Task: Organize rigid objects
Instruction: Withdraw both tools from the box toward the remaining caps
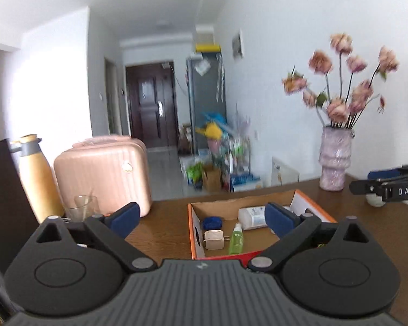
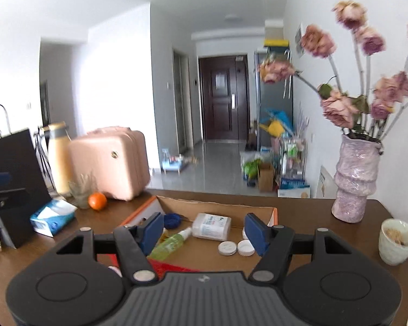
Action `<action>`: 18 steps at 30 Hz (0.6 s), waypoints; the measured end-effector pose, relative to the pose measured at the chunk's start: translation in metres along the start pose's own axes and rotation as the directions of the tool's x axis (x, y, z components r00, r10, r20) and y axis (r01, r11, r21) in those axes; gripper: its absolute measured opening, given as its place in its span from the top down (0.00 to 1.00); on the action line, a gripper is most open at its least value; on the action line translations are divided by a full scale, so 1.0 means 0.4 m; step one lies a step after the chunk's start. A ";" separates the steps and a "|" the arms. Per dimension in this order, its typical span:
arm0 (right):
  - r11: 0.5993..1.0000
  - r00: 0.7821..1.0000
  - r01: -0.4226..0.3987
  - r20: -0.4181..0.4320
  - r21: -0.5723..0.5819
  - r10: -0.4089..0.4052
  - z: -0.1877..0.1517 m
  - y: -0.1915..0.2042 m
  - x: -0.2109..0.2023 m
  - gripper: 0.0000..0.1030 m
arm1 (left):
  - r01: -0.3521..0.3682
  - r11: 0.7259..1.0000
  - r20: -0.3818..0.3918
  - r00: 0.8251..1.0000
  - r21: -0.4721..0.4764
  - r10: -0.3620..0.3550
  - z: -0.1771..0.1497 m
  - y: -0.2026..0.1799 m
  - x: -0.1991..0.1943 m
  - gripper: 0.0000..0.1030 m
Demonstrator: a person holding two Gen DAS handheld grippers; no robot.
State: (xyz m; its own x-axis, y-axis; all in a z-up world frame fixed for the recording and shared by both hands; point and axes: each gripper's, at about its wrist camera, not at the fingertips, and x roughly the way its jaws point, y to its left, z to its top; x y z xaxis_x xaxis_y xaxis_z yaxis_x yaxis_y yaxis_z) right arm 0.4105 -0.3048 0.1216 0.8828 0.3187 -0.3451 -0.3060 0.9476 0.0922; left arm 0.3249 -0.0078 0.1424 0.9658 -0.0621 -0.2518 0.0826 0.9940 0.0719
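An open cardboard box with an orange rim sits on the brown wooden table. It holds a green spray bottle, a white bottle lying flat, a blue lid and a beige plug. My left gripper hovers in front of the box, open wide, nothing between its pads. In the right wrist view the box shows the spray bottle, the white bottle and two white round lids. My right gripper is open and empty above the box's near side.
A pink vase of flowers stands at the back right, a white cup near it. On the left are an orange, a tissue pack, a glass, a yellow bottle, a pink case and a black bag.
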 end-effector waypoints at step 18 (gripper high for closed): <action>0.998 0.997 0.067 0.047 -0.006 -0.067 -0.391 0.166 -0.330 0.25 | -0.066 0.998 0.013 0.998 -0.020 0.066 -0.345 -0.058 -0.336 0.00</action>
State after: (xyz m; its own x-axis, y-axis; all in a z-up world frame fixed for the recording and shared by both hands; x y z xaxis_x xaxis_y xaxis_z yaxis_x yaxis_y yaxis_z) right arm 0.2178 -0.2878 0.0273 0.9169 0.2556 -0.3066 -0.2482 0.9666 0.0638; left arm 0.1593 -0.0101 0.0416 0.9722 0.0024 -0.2341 0.0142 0.9975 0.0688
